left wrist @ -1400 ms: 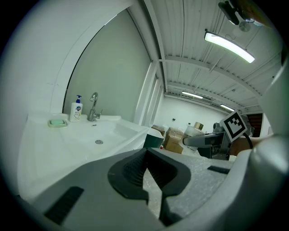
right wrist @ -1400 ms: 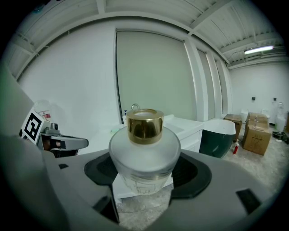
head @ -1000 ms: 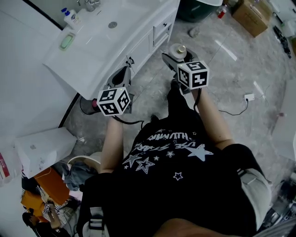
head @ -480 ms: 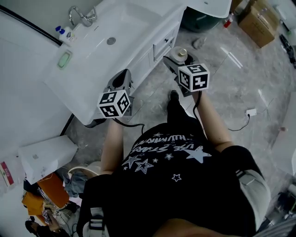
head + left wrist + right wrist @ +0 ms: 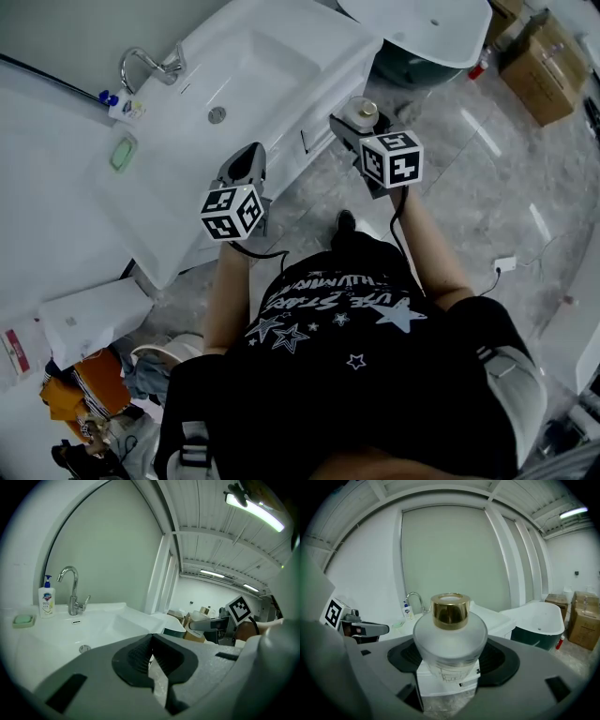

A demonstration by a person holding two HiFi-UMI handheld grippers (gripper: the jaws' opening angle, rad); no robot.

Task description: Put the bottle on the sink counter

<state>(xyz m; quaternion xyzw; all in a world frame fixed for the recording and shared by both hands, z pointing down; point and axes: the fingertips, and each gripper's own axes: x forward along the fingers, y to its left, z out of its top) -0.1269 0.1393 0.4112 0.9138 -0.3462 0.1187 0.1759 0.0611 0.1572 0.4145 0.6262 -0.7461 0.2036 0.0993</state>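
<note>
A round frosted-glass bottle [image 5: 450, 639] with a gold cap stands upright between the jaws of my right gripper [image 5: 450, 663], which is shut on it. In the head view the bottle [image 5: 362, 112] hangs in the air over the floor, just off the front right corner of the white sink counter [image 5: 281, 37]. My left gripper [image 5: 246, 161] is at the counter's front edge, level with the basin [image 5: 239, 80]. Its jaws [image 5: 151, 660] are shut with nothing between them.
A chrome faucet [image 5: 150, 66], a soap dispenser [image 5: 122, 105] and a green soap dish [image 5: 122, 153] stand at the counter's back left. A white bathtub [image 5: 422, 23] and cardboard boxes [image 5: 544, 56] lie beyond on the right. The cabinet front [image 5: 323, 117] has a handle.
The sink counter has slid down and to the right in the head view, so both grippers now sit closer to it. The right gripper still holds the bottle.
</note>
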